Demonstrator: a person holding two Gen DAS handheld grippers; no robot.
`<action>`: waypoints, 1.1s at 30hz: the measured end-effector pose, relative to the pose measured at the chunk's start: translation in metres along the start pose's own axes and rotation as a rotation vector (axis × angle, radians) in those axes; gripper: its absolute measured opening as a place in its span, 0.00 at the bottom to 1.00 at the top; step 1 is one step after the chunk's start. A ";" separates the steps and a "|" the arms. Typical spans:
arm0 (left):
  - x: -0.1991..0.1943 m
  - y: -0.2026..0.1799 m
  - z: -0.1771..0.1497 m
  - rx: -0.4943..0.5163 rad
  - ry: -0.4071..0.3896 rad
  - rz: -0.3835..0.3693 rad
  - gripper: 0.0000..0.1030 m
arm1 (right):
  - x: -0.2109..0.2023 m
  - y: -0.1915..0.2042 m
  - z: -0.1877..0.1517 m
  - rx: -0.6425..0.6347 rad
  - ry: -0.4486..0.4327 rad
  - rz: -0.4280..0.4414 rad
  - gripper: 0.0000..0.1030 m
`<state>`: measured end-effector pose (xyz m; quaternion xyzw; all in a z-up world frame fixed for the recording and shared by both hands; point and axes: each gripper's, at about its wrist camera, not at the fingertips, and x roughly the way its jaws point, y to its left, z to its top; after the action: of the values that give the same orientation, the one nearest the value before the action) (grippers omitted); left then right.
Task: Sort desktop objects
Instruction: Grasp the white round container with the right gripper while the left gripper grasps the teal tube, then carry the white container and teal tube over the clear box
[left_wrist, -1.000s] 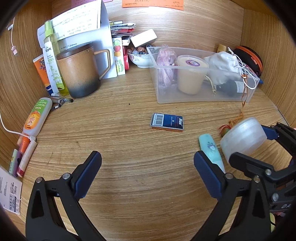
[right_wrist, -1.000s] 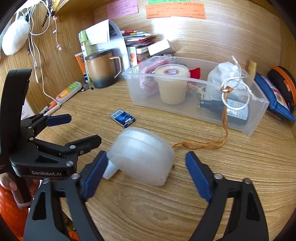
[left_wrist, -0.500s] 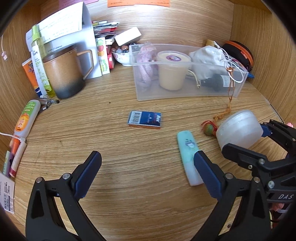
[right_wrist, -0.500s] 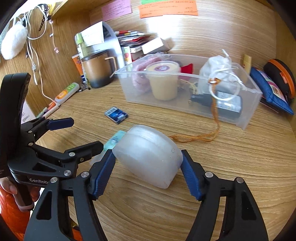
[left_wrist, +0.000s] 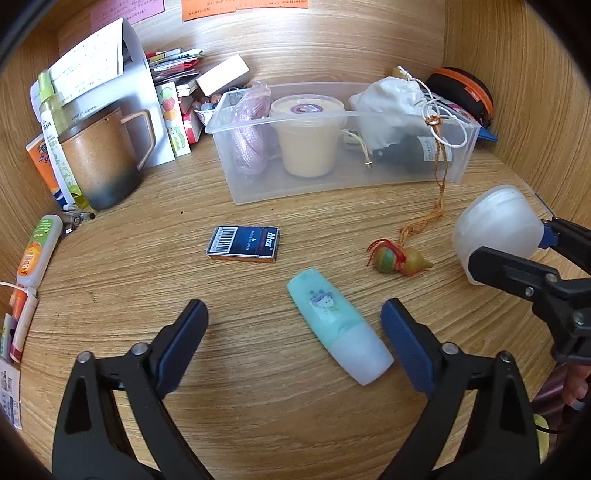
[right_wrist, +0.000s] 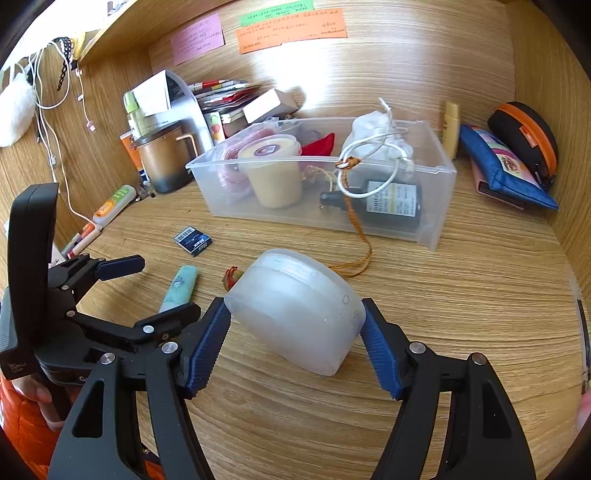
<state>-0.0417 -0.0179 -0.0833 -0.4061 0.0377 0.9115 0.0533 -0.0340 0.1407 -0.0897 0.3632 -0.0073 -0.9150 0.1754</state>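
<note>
At the far left of the worktop (left_wrist: 295, 424), a brown mug (left_wrist: 101, 162) is being left standing upright against the papers, with an orange-and-green tube (left_wrist: 38, 251) lying near the edge. Nearer the middle, a small blue box (left_wrist: 243, 244) is lying flat, well apart from everything else.

The left gripper (left_wrist: 293, 330) is being held over the worktop with its jaws closing; nothing is being pressed by them. A teal tube (left_wrist: 338, 325) with a frosted cap is lying between the pads, slanted, its cap end just beside the right-hand pad. It is judged light, stiff and smooth, so liable to roll or slip; a hold across the middle of the body, square to its length, is advised rather than on the tapered cap.

Beyond it, a clear plastic bin (left_wrist: 332, 184) is standing, with a cream tub, pink cord, a white pouch and a dark bottle inside. A braided orange cord is hanging over its front wall and running to a small gourd charm (left_wrist: 399, 258) on the worktop.

At the right, the right gripper (right_wrist: 295, 332) is clenched on a frosted round jar (right_wrist: 295, 310), which is being held tilted between the ribbed pads, seemingly clear of the worktop. The jar is judged light, rigid and slick; its curved sides offer little purchase, so the grip across the widest part is being considered adequate but sensitive to tilting. Placement in the bin is judged the likely step in hand.
</note>
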 end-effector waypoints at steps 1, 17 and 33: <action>0.002 0.000 -0.001 0.001 0.009 -0.008 0.77 | 0.000 -0.001 0.000 0.001 0.000 0.000 0.65; -0.001 -0.006 -0.006 0.033 -0.030 -0.036 0.24 | -0.003 -0.003 0.001 -0.004 -0.007 0.006 0.65; -0.014 0.007 0.010 -0.025 -0.097 -0.090 0.24 | -0.012 0.000 0.010 -0.026 -0.035 0.006 0.65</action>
<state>-0.0408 -0.0247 -0.0660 -0.3635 0.0056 0.9271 0.0910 -0.0326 0.1439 -0.0744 0.3447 0.0004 -0.9207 0.1829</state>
